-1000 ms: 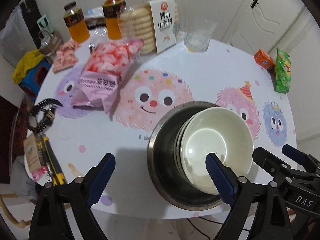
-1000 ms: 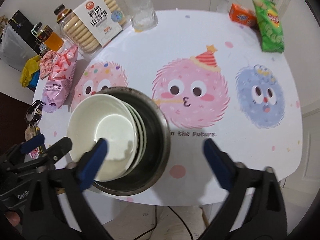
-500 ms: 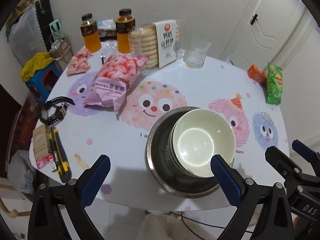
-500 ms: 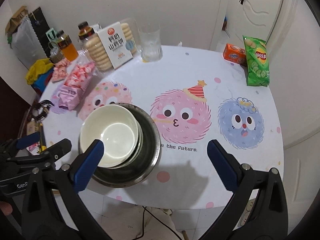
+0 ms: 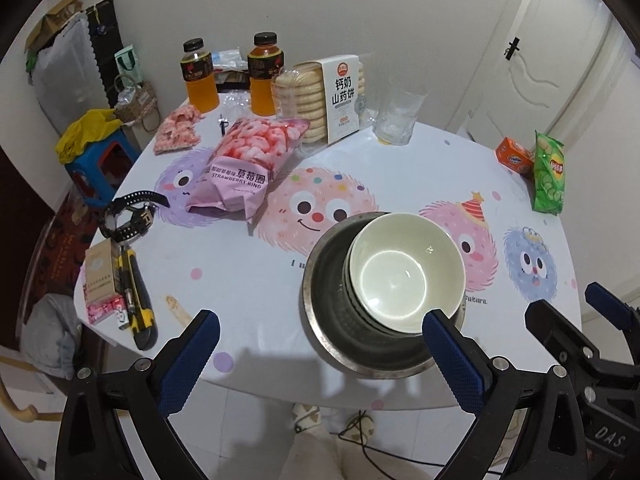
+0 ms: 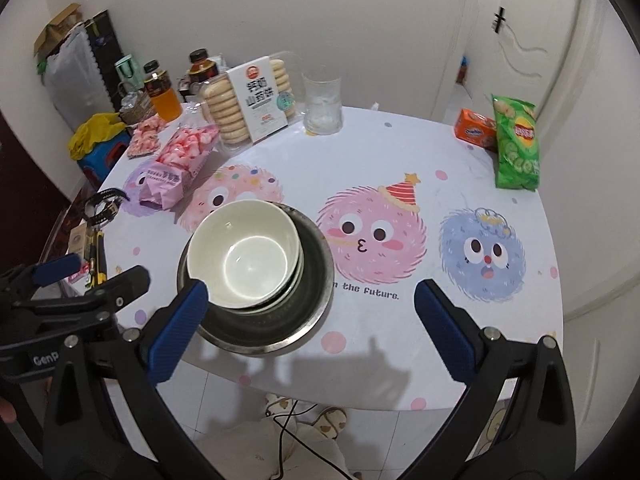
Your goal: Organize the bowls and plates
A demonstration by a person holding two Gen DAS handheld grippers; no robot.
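A stack of cream ceramic bowls point(image 5: 404, 272) point(image 6: 244, 254) rests tilted inside a large steel bowl point(image 5: 332, 344) point(image 6: 312, 308) near the front edge of the round table. My left gripper point(image 5: 320, 342) hangs open above the table's front, its right pad in front of the steel bowl's rim, with nothing between the fingers. My right gripper point(image 6: 310, 312) is also open and empty, its left pad overlapping the steel bowl's near rim in the picture. Each gripper shows at the side of the other's view.
The table point(image 5: 248, 280) has a cartoon-monster cover. At the back stand two juice bottles point(image 5: 264, 74), a biscuit box point(image 5: 340, 100), a glass point(image 5: 398, 116) and pink snack bags point(image 5: 248, 164). A green chip bag point(image 6: 516, 146) lies right; a watch point(image 5: 128, 216) and utility knife point(image 5: 136, 308) left.
Both grippers have risen and drawn back from the bowls, so more of the table and room shows. The left jaws have widened slightly. The bowls stay nested in the steel bowl.
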